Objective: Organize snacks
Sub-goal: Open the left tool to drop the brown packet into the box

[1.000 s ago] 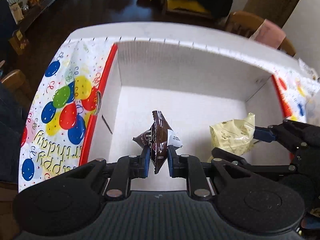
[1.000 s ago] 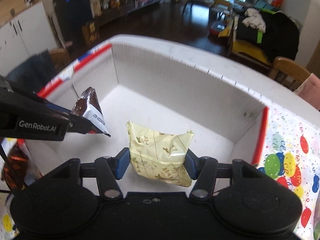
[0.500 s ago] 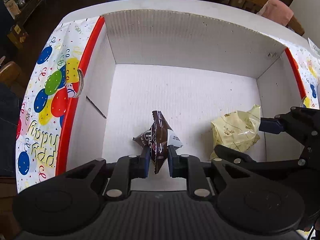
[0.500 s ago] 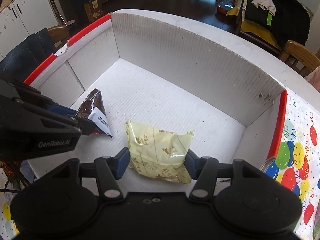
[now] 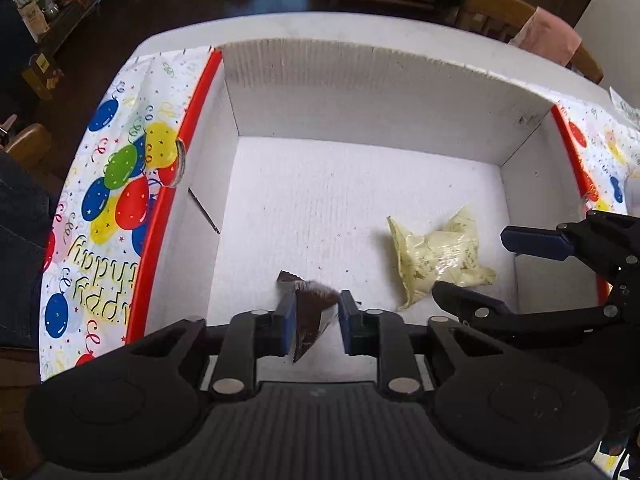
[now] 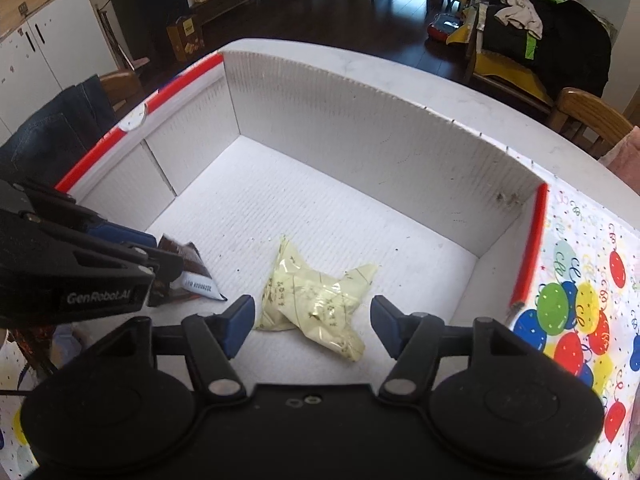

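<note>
Both packets have left your grip since a second ago: your right gripper [image 6: 312, 326] has jaws opening wide, and the yellow snack packet [image 6: 316, 300] lies loose on the box [image 6: 360, 120] floor between them, touching neither. Your left gripper [image 5: 316, 322] is opening too, still narrow; the brown snack packet [image 5: 310, 312] slips between its jaws, blurred. You're at the release step. Next, lift both clear above the balloon-covered surface [image 5: 116, 184].

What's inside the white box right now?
Two snacks on the box floor: a yellow packet, loose, and a brown packet between the left tool's opening jaws. The near floor is hidden by both tools.
</note>
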A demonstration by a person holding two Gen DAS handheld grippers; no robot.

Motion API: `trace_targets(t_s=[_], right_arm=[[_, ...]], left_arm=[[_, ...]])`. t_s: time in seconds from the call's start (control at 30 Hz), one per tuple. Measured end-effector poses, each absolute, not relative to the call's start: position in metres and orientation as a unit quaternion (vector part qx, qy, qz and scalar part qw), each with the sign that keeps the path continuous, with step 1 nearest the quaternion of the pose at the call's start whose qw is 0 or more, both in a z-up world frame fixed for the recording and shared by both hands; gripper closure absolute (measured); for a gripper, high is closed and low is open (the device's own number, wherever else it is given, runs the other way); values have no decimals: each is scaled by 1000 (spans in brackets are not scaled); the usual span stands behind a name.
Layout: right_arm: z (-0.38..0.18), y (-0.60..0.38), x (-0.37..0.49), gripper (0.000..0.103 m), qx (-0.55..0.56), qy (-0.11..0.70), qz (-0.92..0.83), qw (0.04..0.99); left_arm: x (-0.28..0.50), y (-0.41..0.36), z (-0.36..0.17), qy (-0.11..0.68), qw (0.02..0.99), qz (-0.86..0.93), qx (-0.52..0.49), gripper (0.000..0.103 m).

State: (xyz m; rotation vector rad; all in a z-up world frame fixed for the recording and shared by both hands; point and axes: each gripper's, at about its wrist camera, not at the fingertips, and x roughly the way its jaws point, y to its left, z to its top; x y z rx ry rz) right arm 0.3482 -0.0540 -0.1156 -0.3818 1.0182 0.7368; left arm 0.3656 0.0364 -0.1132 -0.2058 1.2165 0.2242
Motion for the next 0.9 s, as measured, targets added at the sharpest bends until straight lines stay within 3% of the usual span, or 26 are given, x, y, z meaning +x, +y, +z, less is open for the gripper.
trace_targets(t_s=[0.47, 0.53, 0.6, 0.7, 0.9], right_arm=[[-72, -89, 325, 28, -127, 440, 327, 827], [-66, -92, 318, 27, -122, 434, 326, 831], [-59, -95, 312, 26, -115, 429, 325, 835], [-50, -99, 303, 24, -104, 423, 325, 840], [-34, -105, 282, 18, -84, 404, 329, 849]], left_arm=[[333, 19, -69, 517, 848, 76, -91, 73], [326, 19, -62, 507, 854, 73, -90, 69], [319, 19, -56, 497, 860, 75, -88, 53], [307, 24, -47, 480, 869, 70, -96, 44], [285, 29, -32, 458, 881, 67, -94, 42]])
